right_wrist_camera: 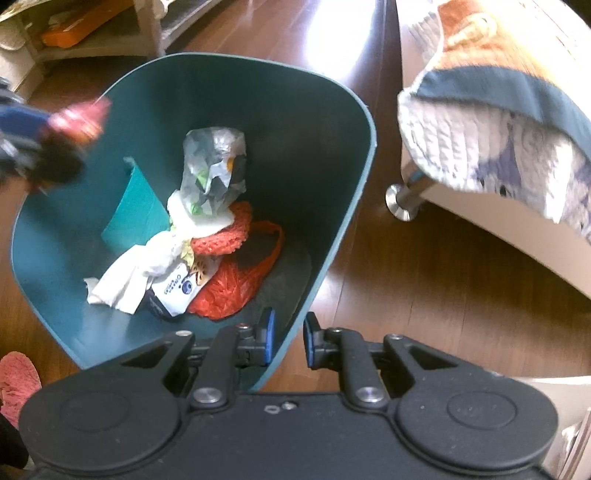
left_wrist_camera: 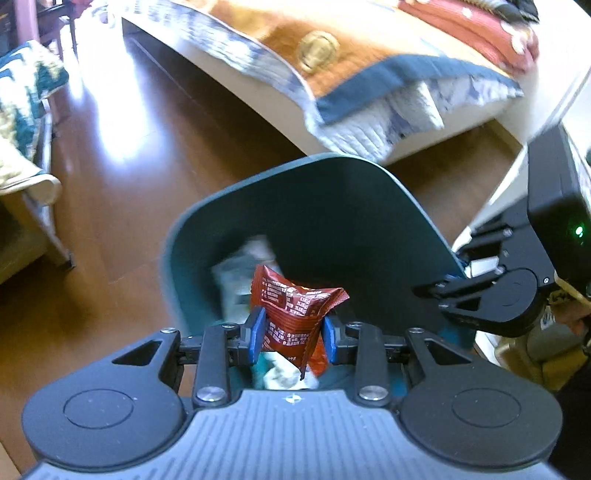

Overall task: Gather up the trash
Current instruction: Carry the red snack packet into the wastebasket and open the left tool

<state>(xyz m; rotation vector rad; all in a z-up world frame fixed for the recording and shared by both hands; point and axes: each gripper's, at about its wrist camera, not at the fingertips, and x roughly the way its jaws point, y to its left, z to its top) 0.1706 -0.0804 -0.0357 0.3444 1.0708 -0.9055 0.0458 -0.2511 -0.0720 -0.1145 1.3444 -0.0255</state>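
Observation:
My left gripper (left_wrist_camera: pixel 293 334) is shut on a red-brown snack wrapper (left_wrist_camera: pixel 295 314) and holds it over the mouth of a dark teal trash bin (left_wrist_camera: pixel 332 206). In the right wrist view the same bin (right_wrist_camera: pixel 343 155) is tilted toward me, and its right rim sits between the blue pads of my right gripper (right_wrist_camera: pixel 288 341), which grips it. Inside lie a crumpled foil bag (right_wrist_camera: pixel 216 166), white tissue (right_wrist_camera: pixel 129 273) and orange netting (right_wrist_camera: pixel 236 273). The left gripper and wrapper (right_wrist_camera: pixel 77 118) appear blurred at the bin's left edge. The right gripper shows at the bin's right side in the left wrist view (left_wrist_camera: pixel 491 295).
A white bed frame with a patterned quilt (left_wrist_camera: pixel 332 55) stands behind the bin; its metal foot (right_wrist_camera: pixel 402 203) is on the wood floor (right_wrist_camera: pixel 443 295). A cushioned chair (left_wrist_camera: pixel 22 129) is at the left. A low shelf (right_wrist_camera: pixel 92 33) is at the back.

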